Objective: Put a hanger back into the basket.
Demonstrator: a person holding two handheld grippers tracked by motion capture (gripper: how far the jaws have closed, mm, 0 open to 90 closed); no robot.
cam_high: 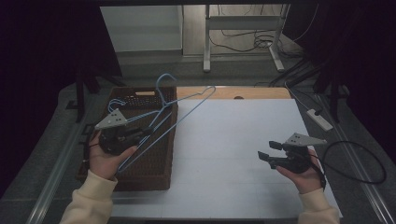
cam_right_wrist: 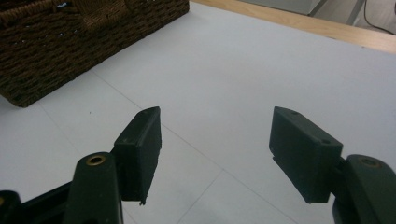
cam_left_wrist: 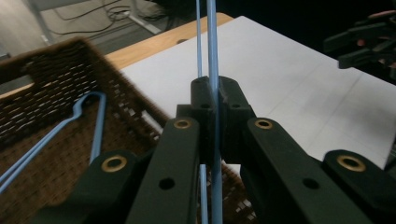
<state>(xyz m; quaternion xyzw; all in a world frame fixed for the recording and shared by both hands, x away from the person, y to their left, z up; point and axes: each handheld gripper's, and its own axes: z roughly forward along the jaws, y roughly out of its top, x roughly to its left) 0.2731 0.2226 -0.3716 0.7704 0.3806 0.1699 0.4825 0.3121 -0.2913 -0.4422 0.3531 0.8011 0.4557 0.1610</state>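
A light blue wire hanger [cam_high: 196, 103] is held up slanting over the brown wicker basket [cam_high: 154, 163], its far corner reaching over the white sheet. My left gripper [cam_high: 144, 132] is shut on its wire above the basket. In the left gripper view the jaws [cam_left_wrist: 215, 93] pinch a blue wire [cam_left_wrist: 214, 46], with a thinner one running just beside it. A blue hook [cam_left_wrist: 88, 100] hangs over the basket's inside; I cannot tell whether it belongs to the same hanger. My right gripper [cam_high: 268, 153] hovers open over the sheet at the right, nothing between its jaws [cam_right_wrist: 215, 140].
A white sheet [cam_high: 233, 154] covers the wooden table [cam_high: 252, 92]. The basket [cam_right_wrist: 70, 37] stands on the sheet's left edge. A white power strip [cam_high: 320, 119] and cables lie to the right, and a desk frame [cam_high: 243, 42] stands beyond the table.
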